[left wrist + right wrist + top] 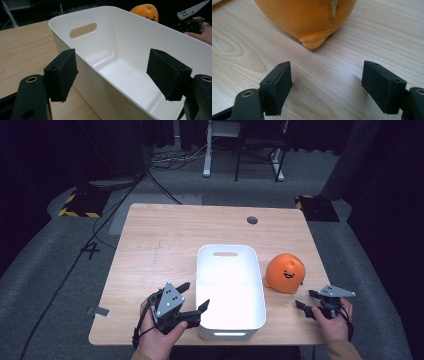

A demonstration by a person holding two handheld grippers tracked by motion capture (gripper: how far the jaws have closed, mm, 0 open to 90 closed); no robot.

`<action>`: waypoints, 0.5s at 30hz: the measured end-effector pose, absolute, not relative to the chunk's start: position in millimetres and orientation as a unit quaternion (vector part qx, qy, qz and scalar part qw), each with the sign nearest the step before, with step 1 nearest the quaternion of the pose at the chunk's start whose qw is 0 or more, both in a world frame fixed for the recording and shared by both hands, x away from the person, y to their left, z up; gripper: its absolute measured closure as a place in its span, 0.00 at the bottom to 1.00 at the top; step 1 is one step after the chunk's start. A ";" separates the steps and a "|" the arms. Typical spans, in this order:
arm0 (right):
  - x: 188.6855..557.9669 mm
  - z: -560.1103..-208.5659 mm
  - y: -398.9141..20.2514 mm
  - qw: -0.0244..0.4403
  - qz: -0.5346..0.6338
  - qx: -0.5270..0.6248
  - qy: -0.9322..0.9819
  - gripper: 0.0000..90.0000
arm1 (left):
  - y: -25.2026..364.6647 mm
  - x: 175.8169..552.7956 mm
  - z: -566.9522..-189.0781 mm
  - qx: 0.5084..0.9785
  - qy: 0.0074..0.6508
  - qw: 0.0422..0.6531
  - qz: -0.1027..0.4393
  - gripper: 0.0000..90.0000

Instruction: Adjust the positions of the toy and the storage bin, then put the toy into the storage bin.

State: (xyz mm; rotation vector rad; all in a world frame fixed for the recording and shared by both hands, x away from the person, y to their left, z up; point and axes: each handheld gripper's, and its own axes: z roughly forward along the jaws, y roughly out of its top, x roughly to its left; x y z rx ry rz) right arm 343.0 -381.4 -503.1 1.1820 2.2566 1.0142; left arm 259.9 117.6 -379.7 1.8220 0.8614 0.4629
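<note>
a bare wooden tabletop (165, 235), with a white bin (227, 320) standing at its middle and an orange plush toy (285, 272) sitting just beside the bin's right wall, face toward you. your left gripper (192, 302) hangs at the bin's near left corner with its fingers (61, 75) spread wide, one outside the left wall and one over the hollow, pressing on nothing. your right gripper (307, 299) rests near the plush, on the side away from the bin, fingers (278, 87) spread too and gripping nothing, the toy's small foot (313, 42) just ahead of them.

the risks, biggest first. close the left fingers on that thin wall and lift from one corner, and the light bin will likely tip or skid into the plush. push the right gripper forward low and you may shove the round toy against the bin instead of getting around it. pinch only the little foot and the soft body could sag and slip free on the way over the rim.
</note>
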 end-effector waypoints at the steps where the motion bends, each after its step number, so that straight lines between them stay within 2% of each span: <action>1: 343.0 -503.2 -381.4 0.199 0.363 0.422 0.807 0.27 | 120.6 263.4 -377.5 0.757 0.359 0.509 0.198 0.27; 7: 342.7 -503.1 -381.0 0.199 0.363 0.424 0.806 0.27 | 138.2 283.4 -377.5 0.751 0.383 0.491 0.219 0.25; 15: 342.9 -503.2 -381.4 0.199 0.362 0.422 0.807 0.27 | 164.3 310.5 -404.2 0.761 0.417 0.440 0.231 0.25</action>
